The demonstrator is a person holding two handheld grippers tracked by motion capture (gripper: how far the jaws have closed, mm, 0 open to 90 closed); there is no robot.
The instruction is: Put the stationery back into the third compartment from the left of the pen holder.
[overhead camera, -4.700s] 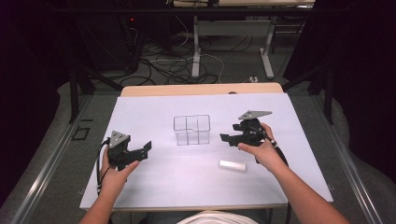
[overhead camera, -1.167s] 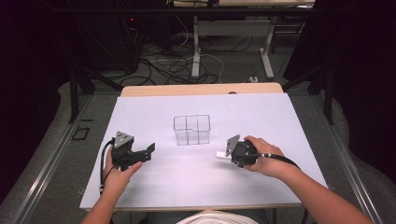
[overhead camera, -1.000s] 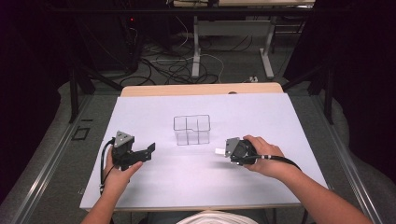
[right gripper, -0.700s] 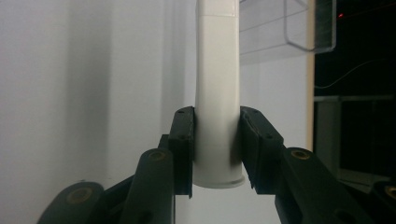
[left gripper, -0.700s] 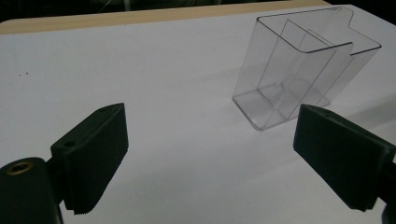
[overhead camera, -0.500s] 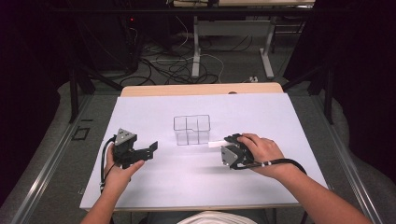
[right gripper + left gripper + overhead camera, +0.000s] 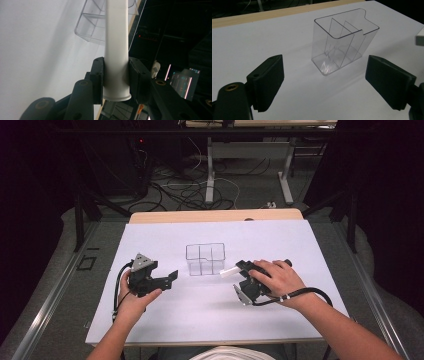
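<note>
Clear organizer (image 7: 205, 259) beside held tube (image 7: 230, 271).

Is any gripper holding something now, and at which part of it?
The right gripper holds a white tube, clamped near its flanged end. The left gripper holds nothing; its jaws stand open.

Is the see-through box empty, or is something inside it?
Empty. The clear box shows bare dividers and floor in the left gripper view; the white tube is outside it, clamped in the right gripper.
</note>
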